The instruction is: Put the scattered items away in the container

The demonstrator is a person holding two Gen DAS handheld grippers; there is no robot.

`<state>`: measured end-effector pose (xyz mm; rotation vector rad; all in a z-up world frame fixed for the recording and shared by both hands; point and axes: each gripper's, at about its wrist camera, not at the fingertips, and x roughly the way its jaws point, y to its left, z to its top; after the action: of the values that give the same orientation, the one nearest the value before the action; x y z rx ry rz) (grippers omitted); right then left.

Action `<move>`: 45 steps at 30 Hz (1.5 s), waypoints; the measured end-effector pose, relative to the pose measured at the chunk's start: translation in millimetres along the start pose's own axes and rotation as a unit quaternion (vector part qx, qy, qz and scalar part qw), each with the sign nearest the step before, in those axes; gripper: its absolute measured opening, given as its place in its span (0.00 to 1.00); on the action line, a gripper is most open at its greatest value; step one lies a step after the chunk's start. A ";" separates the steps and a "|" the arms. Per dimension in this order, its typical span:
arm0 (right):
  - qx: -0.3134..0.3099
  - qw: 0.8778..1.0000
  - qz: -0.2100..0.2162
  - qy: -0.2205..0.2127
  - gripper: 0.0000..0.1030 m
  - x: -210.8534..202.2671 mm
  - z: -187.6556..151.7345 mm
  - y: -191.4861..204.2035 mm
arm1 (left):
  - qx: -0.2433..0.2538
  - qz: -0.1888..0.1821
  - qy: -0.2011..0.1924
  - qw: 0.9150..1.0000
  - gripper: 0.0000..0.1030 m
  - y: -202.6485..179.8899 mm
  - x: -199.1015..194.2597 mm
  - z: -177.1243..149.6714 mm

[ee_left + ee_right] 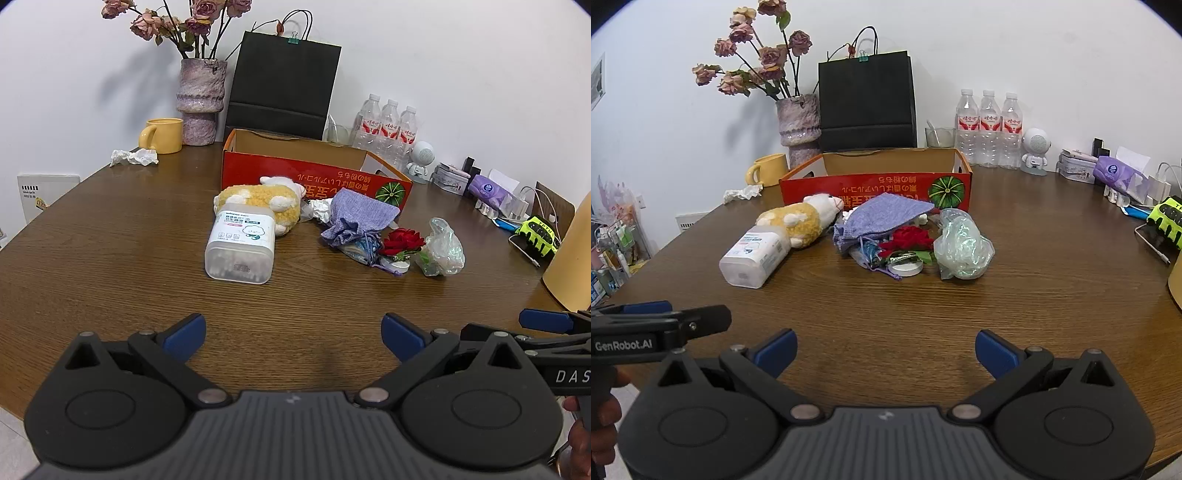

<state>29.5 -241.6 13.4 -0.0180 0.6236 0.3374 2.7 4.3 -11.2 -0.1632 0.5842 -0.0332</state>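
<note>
left gripper (646, 314) reads "genrobot.ai", right gripper (546, 325) "das"; both jaws released, above the table (110, 258).

Three water bottles (988, 127), one cardboard box (877, 190), one plush toy (801, 218), one swab jar (753, 256), one mug (768, 170).
</note>
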 end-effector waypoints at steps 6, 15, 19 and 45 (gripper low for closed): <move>0.000 1.000 0.001 0.001 1.00 0.4 -0.6 -0.2 | 0.000 0.000 0.001 1.000 1.00 -0.2 0.4 0.2; 0.000 1.000 0.001 0.008 1.00 3.5 -0.9 -0.5 | -0.005 -0.002 0.009 1.000 1.00 0.6 4.3 -0.6; 0.003 1.000 0.002 0.013 1.00 8.3 -1.0 -2.7 | -0.007 -0.003 0.016 1.000 1.00 3.0 10.0 1.3; 0.023 0.999 -0.012 0.040 0.41 137.1 72.9 -77.9 | 0.017 0.049 0.040 0.998 0.64 29.1 131.5 62.0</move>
<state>199.6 -265.0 -12.7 0.0048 0.7087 0.2995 146.2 31.8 -36.9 -0.1012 0.6715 0.0455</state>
